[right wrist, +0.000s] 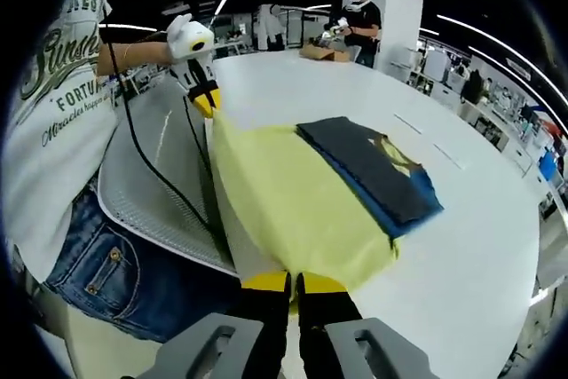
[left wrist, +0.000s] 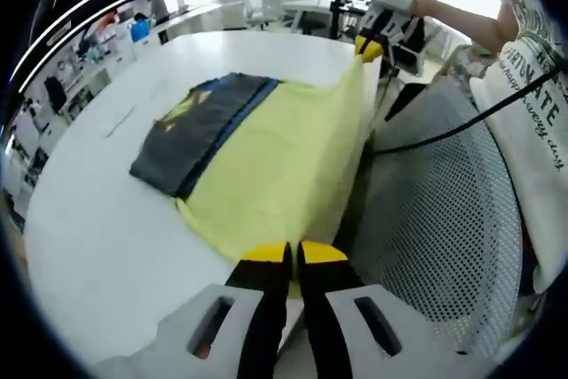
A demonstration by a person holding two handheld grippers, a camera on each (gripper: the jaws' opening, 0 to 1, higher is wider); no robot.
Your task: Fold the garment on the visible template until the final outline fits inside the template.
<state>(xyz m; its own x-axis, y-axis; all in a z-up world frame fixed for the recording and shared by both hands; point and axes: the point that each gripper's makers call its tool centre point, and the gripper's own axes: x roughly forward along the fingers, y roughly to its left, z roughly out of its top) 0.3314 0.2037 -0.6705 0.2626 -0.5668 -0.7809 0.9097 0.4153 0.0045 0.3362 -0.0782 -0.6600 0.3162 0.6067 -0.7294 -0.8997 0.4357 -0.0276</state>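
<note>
On the white table (left wrist: 106, 219), both grippers apparently pinch the yellow garment (left wrist: 275, 175).

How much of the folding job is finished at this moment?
Done: one fold, the garment's dark printed side lying doubled on the white table. In hand: left gripper and right gripper each pinch a yellow corner, lifting that edge. Left: folding it over; no template outline is discernible.

The garment (left wrist: 284, 161) is pale yellow, with a dark grey part, a blue edge and a small yellow picture on the grey. The table (left wrist: 106, 246) is white. Both grippers have yellow tips on black jaws. The person's T-shirt (right wrist: 53, 95) is white with green letters, and the jeans (right wrist: 115, 264) are blue.
</note>
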